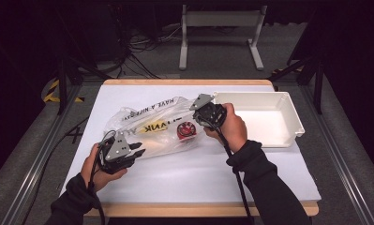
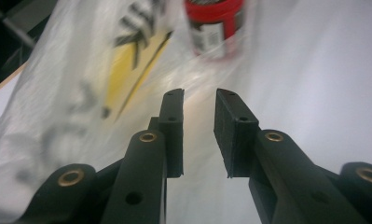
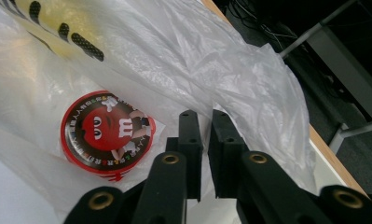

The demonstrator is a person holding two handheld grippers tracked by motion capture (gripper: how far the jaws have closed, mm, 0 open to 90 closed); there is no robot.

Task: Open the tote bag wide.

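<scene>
Crinkly clear bag [image 1: 149, 126], seemingly round red tin [image 1: 186, 130]

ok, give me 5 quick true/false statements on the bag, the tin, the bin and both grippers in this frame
1. The red tin lies inside the clear plastic bag. True.
2. The white bin holds the tin. False: nothing shows in the bin; the tin is in the bag, left of it.
3. The right gripper has its jaws nearly shut on a fold of the bag. True.
4. The left gripper is clamped on the tin. False: its jaws stand apart with a gap, and the tin lies farther ahead.
5. The bag hangs in the air above the table. False: it lies on the white tabletop.
</scene>
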